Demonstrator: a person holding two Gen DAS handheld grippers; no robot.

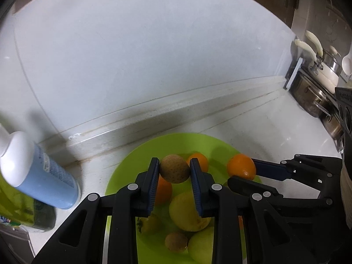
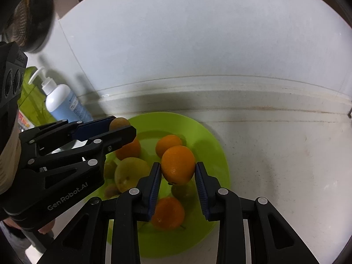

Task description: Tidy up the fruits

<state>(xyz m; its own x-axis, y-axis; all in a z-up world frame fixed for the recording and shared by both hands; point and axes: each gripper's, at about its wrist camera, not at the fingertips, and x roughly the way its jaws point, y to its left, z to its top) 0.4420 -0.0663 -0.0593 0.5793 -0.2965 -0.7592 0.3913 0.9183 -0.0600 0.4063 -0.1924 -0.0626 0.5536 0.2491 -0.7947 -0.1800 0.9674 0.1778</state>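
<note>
My left gripper (image 1: pixel 175 169) is shut on a small brown speckled fruit (image 1: pixel 174 169), held above the green plate (image 1: pixel 123 176). My right gripper (image 2: pixel 177 168) is shut on an orange (image 2: pixel 178 165) over the same green plate (image 2: pixel 211 140). Each gripper shows in the other's view: the right gripper (image 1: pixel 244 171) with its orange (image 1: pixel 241 166), the left gripper (image 2: pixel 121 129) with the brown fruit (image 2: pixel 118 123). On the plate lie several oranges (image 2: pixel 168 212), a yellow fruit (image 1: pixel 187 212), a pale green fruit (image 1: pixel 200 247) and a small brown fruit (image 1: pixel 176 242).
A white-and-blue pump bottle (image 1: pixel 39 171) stands left of the plate by green packaging (image 1: pixel 19 211). Steel pots with cream handles (image 1: pixel 316 81) crowd the far right. A white backsplash wall (image 1: pixel 143 55) rises behind the plate, with white counter (image 2: pixel 286 165) to its right.
</note>
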